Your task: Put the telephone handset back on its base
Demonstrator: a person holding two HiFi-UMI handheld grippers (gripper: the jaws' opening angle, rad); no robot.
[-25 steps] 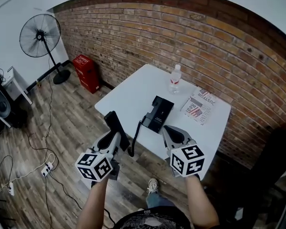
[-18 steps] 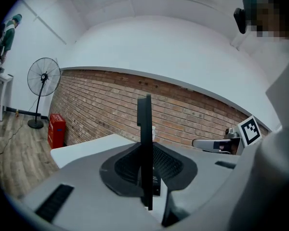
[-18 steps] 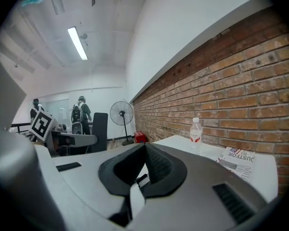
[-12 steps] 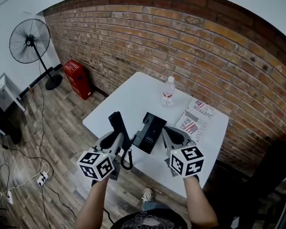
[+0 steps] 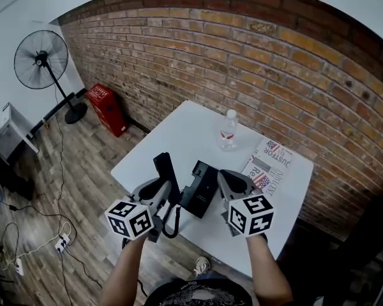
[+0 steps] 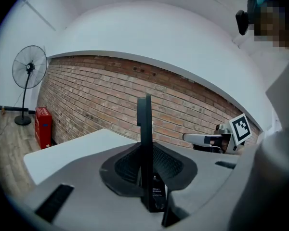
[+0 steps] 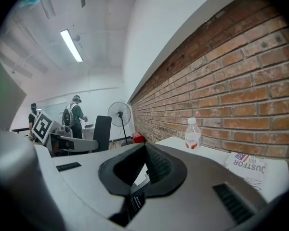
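The black telephone handset [image 5: 166, 171] stands upright between the jaws of my left gripper [image 5: 161, 187], which is shut on it; in the left gripper view the handset [image 6: 145, 124] shows edge-on. It is held just left of the black base [image 5: 201, 189], near the front of the white table [image 5: 179, 132]. A coiled cord [image 5: 173, 218] loops from the handset below the table edge. My right gripper [image 5: 227, 178] hovers at the base's right side, jaws shut with nothing between them [image 7: 144, 148].
A water bottle [image 5: 228, 131] stands behind the base, with a newspaper [image 5: 272, 166] to its right. A brick wall runs behind the table. A floor fan [image 5: 41, 59] and a red box [image 5: 108, 107] stand at the left. People stand far off in the right gripper view.
My left gripper has carried the handset from beyond the table's left edge rightwards, close to the base. The right gripper stays beside the base.
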